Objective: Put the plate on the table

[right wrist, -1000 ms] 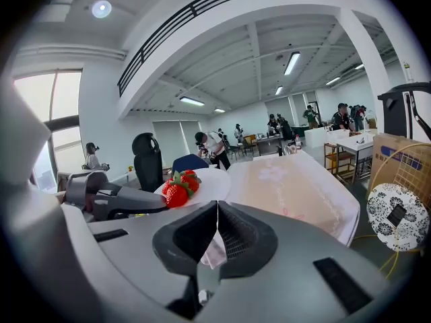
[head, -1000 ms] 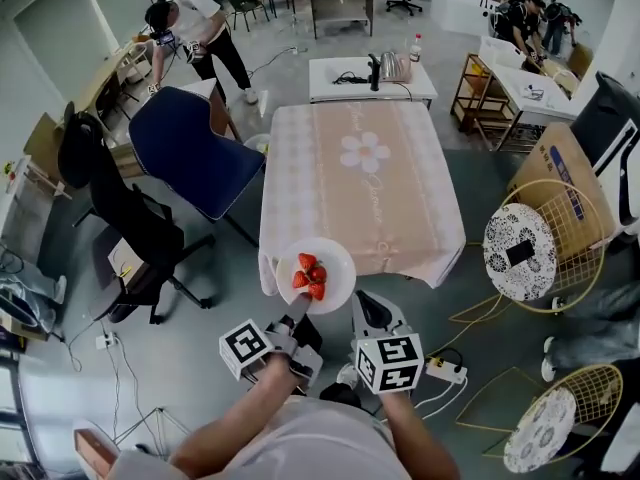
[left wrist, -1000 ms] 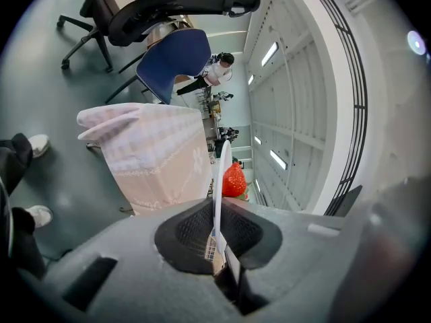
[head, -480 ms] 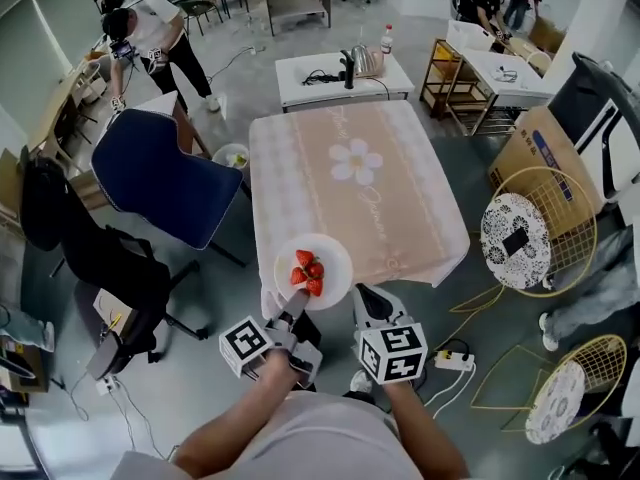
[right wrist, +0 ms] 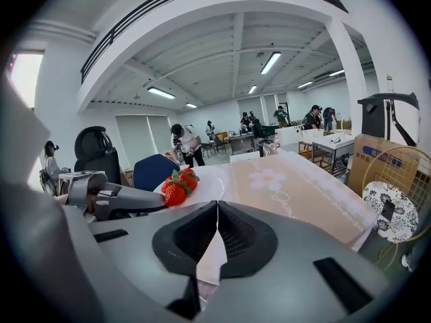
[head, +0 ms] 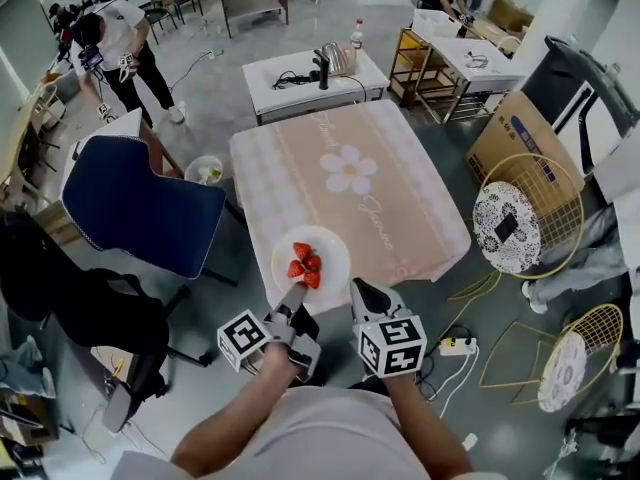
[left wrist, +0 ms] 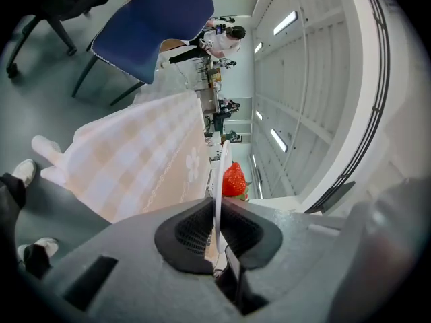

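While the left gripper (head: 292,296) is pinching its near rim, the white plate (head: 330,246) is sitting level at the table's near edge, partly past that edge towards the person. Whether it is touching the cloth yet cannot be told. Three or four strawberries (head: 304,264) are lying loose near the plate's middle. In the left gripper view the jaws are standing narrow, clamped on the thin rim (left wrist: 219,200).

The right gripper (head: 358,290) is hovering just beside the plate's right rim, its jaws pressed together with nothing between them.

Beyond the plate, the table (head: 400,203) is wearing a pink cloth with a white flower, its bare top free of other things. A blue chair (head: 140,208) is standing at its left.

Risk, as a judgement: one pinch on one rim is bearing the whole load, so any sag or twist could send the strawberries rolling off. Letting go this close to the edge could tip the plate to the floor, and pushing it forward could drag the loose cloth.
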Demonstrator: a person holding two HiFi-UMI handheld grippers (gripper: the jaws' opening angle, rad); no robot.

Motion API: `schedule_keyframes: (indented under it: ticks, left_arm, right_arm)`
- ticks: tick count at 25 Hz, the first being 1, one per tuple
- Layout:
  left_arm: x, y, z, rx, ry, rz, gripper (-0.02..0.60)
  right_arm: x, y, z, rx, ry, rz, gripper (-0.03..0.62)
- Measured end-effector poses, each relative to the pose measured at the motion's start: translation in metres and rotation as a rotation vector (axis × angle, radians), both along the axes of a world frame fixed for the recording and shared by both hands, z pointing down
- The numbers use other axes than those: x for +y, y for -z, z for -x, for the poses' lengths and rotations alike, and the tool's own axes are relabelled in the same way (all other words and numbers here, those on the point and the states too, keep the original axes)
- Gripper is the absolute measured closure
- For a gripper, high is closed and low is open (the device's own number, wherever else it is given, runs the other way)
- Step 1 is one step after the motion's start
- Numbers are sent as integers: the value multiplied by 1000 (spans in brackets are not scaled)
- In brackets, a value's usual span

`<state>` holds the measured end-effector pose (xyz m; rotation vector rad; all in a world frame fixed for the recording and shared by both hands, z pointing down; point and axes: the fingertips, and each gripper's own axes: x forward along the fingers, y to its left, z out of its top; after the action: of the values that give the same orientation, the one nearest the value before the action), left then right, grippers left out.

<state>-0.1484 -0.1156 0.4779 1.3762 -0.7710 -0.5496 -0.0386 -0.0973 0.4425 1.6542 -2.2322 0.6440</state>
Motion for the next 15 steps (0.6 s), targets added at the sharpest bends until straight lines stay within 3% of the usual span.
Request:
schedule_keyframes:
  ticks: [8,15]
  left_arm:
    - [-35,-19,-15,-1,-48,17,558]
    - [-73,-38,-44,-41,-28,22,558]
  right_arm:
    - [-29,-12,-12,19,-32,12,589]
    - [-73,-34,-42,-13,22,35,589]
